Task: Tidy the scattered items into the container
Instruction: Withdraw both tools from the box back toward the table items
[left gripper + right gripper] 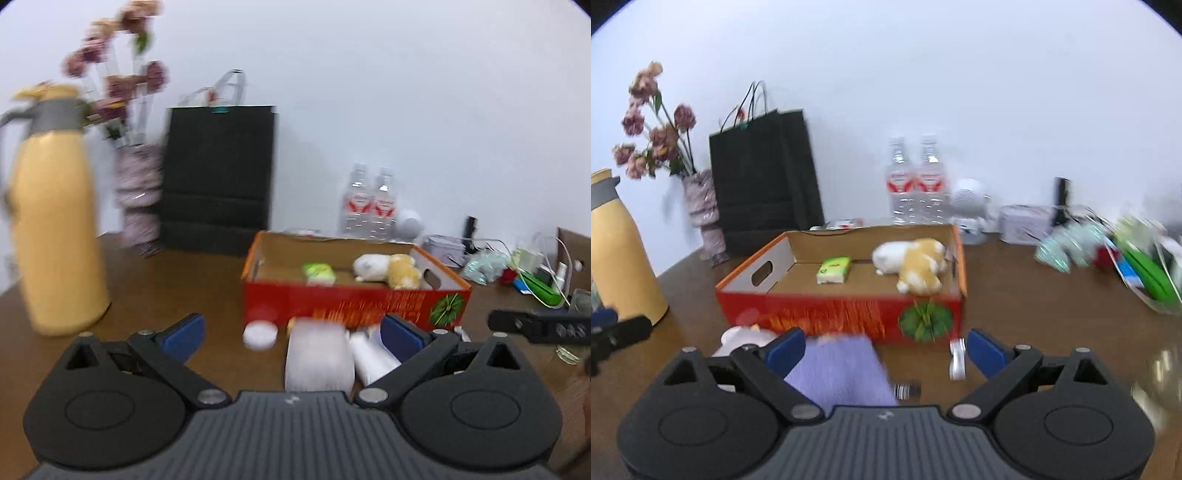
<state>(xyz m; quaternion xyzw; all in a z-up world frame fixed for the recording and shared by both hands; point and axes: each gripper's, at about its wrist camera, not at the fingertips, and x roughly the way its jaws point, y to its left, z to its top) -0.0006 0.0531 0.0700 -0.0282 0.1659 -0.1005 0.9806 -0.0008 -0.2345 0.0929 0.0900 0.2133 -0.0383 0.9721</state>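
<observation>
The red cardboard box [354,304] stands open-topped on the brown table, holding a white-and-tan plush toy [388,271] and a green tissue pack [319,273]. My left gripper [293,338] is open in front of the box. A pale lilac folded cloth [317,356], a white round lid [259,334] and a white item [369,354] lie on the table ahead of its pads. In the right wrist view my right gripper [886,352] is open wide before the same box [827,314]. The purple cloth [842,373] lies loose by its left pad, and a small white object [956,360] sits near its right pad.
A yellow flask [55,229], a vase of dried flowers [138,195] and a black paper bag [218,184] stand at the back left. Two water bottles [918,184] and a white round device [969,201] stand behind the box. Cables and green clutter [1145,266] crowd the right.
</observation>
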